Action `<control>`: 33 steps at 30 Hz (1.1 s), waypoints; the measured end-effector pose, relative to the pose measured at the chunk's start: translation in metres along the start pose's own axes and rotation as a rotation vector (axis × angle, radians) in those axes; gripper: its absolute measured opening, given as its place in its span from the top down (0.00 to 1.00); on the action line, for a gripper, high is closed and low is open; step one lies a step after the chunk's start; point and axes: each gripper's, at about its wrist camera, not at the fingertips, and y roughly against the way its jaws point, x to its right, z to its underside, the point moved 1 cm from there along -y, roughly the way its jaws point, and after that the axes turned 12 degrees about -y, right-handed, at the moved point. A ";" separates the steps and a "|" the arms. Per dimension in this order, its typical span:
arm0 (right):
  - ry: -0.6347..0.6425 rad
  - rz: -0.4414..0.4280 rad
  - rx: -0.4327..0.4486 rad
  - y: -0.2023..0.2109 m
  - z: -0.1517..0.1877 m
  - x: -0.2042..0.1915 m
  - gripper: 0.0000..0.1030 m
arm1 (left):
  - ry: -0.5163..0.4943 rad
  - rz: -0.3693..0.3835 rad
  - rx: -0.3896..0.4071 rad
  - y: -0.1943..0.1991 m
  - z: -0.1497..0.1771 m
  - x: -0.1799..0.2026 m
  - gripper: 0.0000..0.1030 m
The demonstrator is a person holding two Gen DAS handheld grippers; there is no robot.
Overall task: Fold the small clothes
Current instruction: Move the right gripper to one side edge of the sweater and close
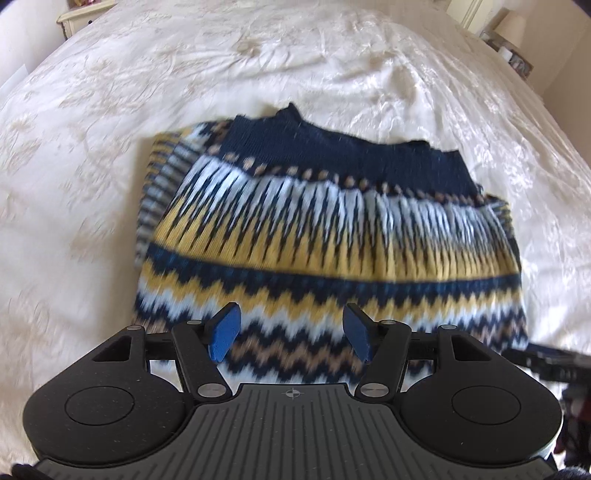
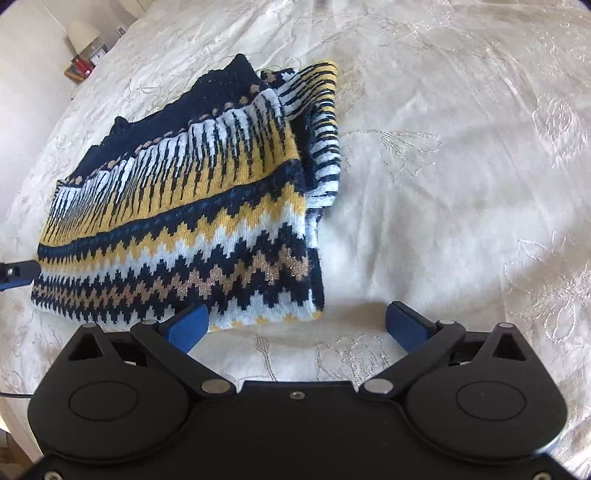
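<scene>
Cream embroidered bedding covers the bed [image 1: 332, 74] that fills both views, and it carries everything here. On the left wrist view, the left gripper [image 1: 291, 338] hovers low over the near hem of the folded sweater [image 1: 314, 240], its blue fingers [image 1: 223, 338] spread apart with nothing between them but the zigzag knit seen underneath; whether the tips touch the wool cannot be told, and this view is somewhat blurred. On the right wrist view, the right gripper [image 2: 295, 325] is likewise released, its fingers [image 2: 186, 328] wide apart: the left one lies at the near right corner of the sweater [image 2: 184, 206], while the other sits over bare bedding [image 2: 461, 184] just beside that corner. The sweater lies folded into a compact rectangle in the middle of the bed, navy ribbed band at the far edge, then pale blue and yellow streaks, then zigzag bands of navy, yellow, pale blue and tan toward the near hem. A striped sleeve layer [image 2: 325, 122] shows folded in along its right side in the right view. Part of the other gripper [image 2: 18, 275] pokes in at the sweater's left edge. Beyond the bed, a lamp [image 2: 83, 33] stands on a bedside stand, and a pale nightstand [image 1: 79, 18] sits at the far left corner in the left view.
</scene>
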 end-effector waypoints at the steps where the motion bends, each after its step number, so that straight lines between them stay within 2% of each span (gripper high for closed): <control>1: -0.005 -0.006 -0.002 0.000 -0.002 0.002 0.01 | -0.005 -0.005 0.003 -0.004 -0.008 0.003 0.42; 8: -0.069 -0.080 -0.025 0.003 -0.011 0.014 0.01 | -0.035 -0.026 -0.023 -0.041 -0.048 0.017 0.42; 13: -0.120 -0.165 -0.023 0.007 -0.026 0.023 0.01 | -0.050 -0.051 -0.096 -0.075 -0.053 0.014 0.41; 18: -0.156 -0.282 -0.010 0.004 -0.050 0.028 0.01 | -0.072 -0.074 -0.117 -0.093 -0.051 0.015 0.30; 24: -0.247 -0.439 -0.075 -0.030 -0.074 0.029 0.01 | -0.064 -0.072 -0.131 -0.101 -0.050 0.017 0.20; 28: -0.271 -0.487 -0.127 -0.054 -0.087 0.027 0.00 | -0.070 -0.070 -0.138 -0.103 -0.055 0.016 0.13; 33: -0.280 -0.517 -0.198 -0.050 -0.103 0.018 0.00 | -0.073 -0.071 -0.133 -0.106 -0.055 0.017 0.09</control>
